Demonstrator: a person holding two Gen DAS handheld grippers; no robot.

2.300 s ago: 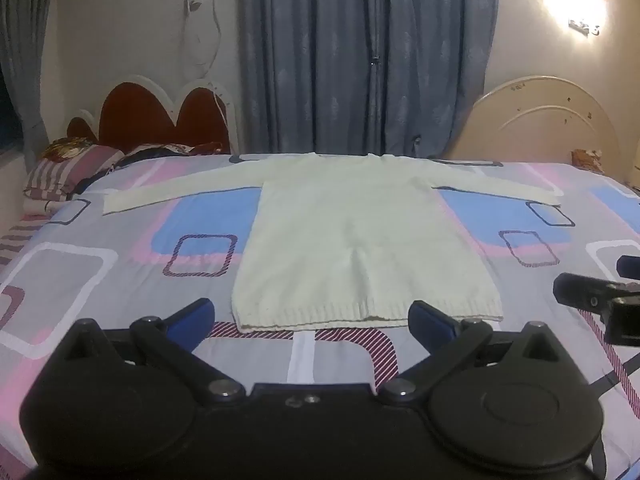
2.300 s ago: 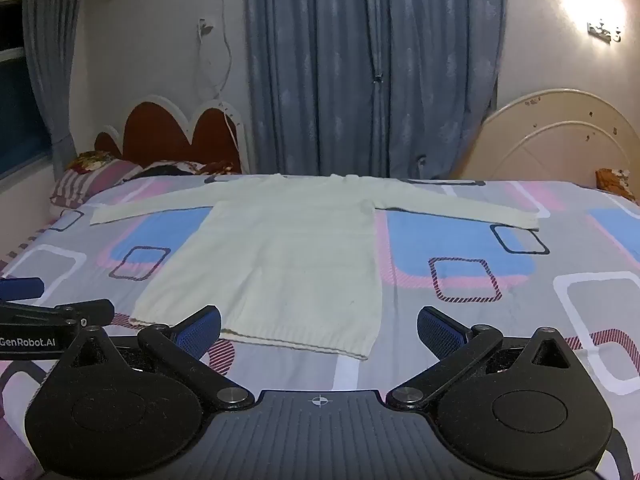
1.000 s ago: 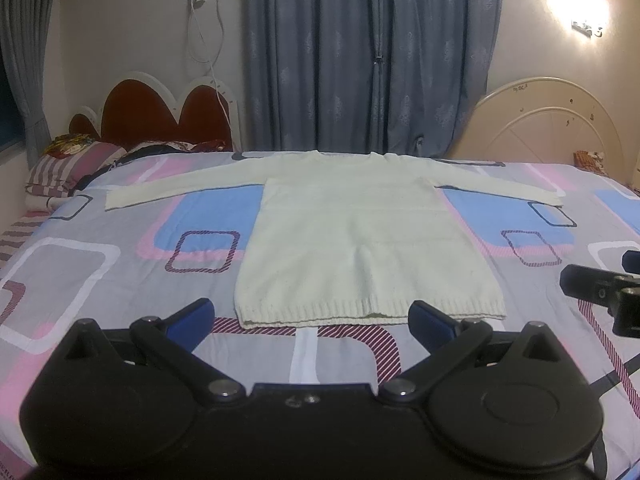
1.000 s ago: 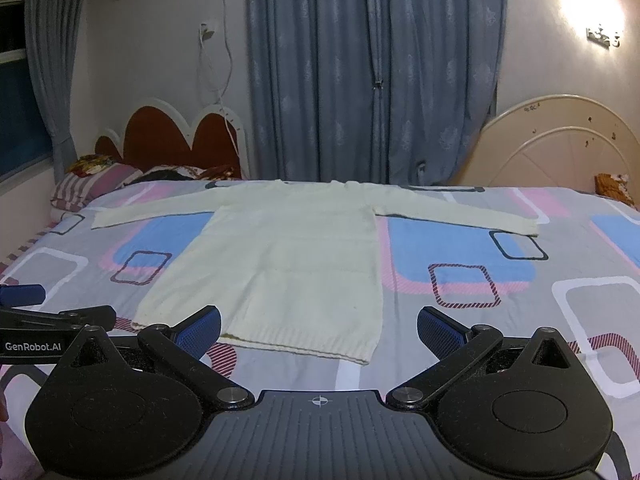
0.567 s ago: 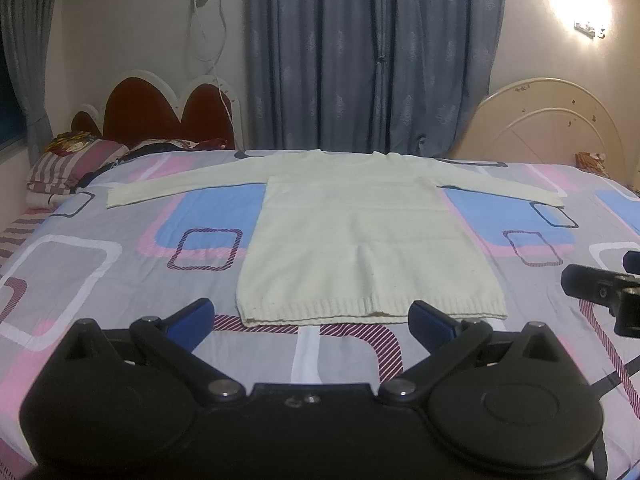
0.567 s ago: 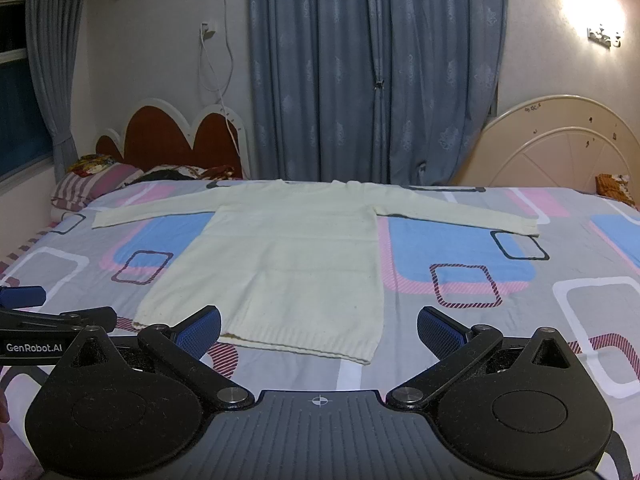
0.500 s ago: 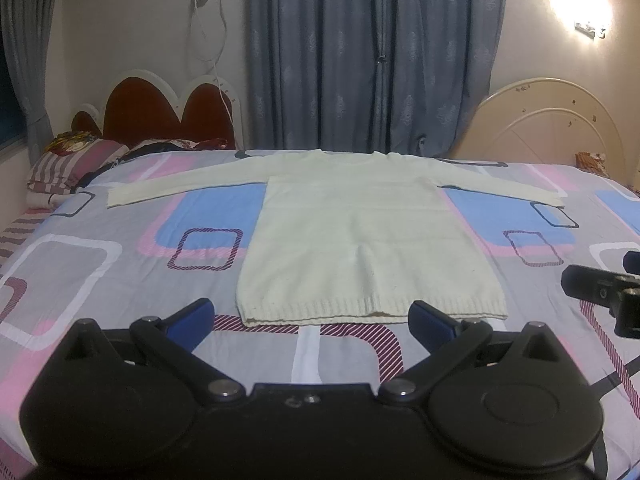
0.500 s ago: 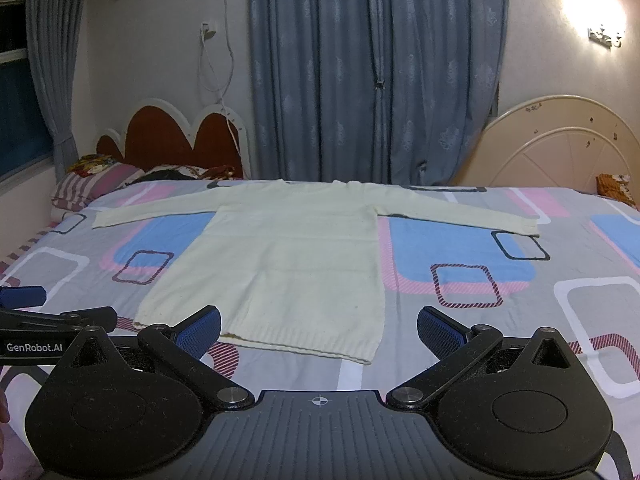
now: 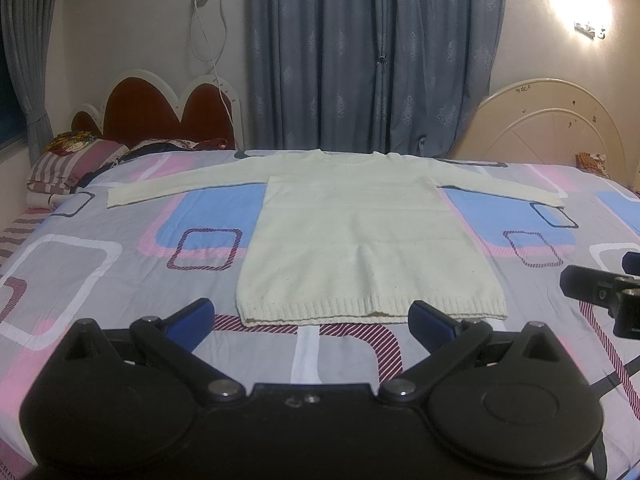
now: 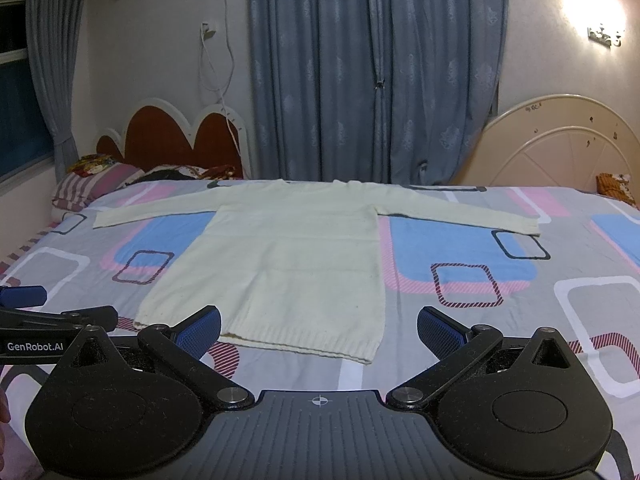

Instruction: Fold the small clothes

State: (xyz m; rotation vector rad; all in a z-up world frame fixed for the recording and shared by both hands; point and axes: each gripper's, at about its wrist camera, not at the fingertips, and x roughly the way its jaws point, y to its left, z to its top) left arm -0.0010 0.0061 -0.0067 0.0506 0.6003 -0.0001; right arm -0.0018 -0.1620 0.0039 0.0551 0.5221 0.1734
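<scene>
A cream long-sleeved knit sweater (image 9: 360,236) lies flat on the bed, both sleeves spread out sideways and the ribbed hem toward me. It also shows in the right wrist view (image 10: 288,264). My left gripper (image 9: 310,318) is open and empty, just in front of the hem. My right gripper (image 10: 318,326) is open and empty, in front of the hem's right corner. The right gripper shows at the right edge of the left wrist view (image 9: 604,292). The left gripper shows at the left edge of the right wrist view (image 10: 52,320).
The bed (image 9: 100,272) has a grey sheet with pink, blue and white squares. Pillows (image 9: 68,168) and a red headboard (image 9: 160,116) are at the far left. A cream headboard (image 9: 552,128) leans at the far right. Blue curtains (image 9: 372,56) hang behind.
Both views have risen slightly over the last two seconds, so the sweater sits a little lower and farther. In the last half second nothing visibly moved.
</scene>
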